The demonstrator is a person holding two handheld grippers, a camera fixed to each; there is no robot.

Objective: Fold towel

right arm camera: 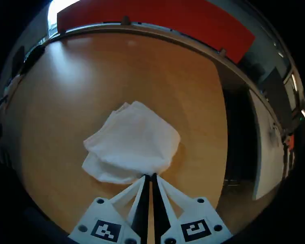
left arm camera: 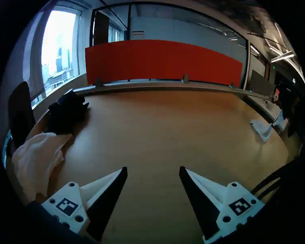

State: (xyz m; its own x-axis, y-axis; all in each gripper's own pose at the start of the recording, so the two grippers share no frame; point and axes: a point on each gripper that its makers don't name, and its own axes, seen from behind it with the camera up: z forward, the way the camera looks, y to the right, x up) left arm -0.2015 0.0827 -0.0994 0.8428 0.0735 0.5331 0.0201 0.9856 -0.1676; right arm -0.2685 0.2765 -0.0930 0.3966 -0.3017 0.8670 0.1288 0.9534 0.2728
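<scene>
A white towel lies crumpled on the wooden table in the right gripper view, close to the table's right edge. My right gripper is shut, and its two fingertips pinch the towel's near edge. In the left gripper view, my left gripper hovers open over bare wood with nothing between its fingers. A small white crumpled cloth lies far off at the table's right edge, apart from this gripper.
A cream cloth and a black bag lie along the table's left side. A red divider panel stands along the far edge. Beyond the right edge is a dark gap down to the floor.
</scene>
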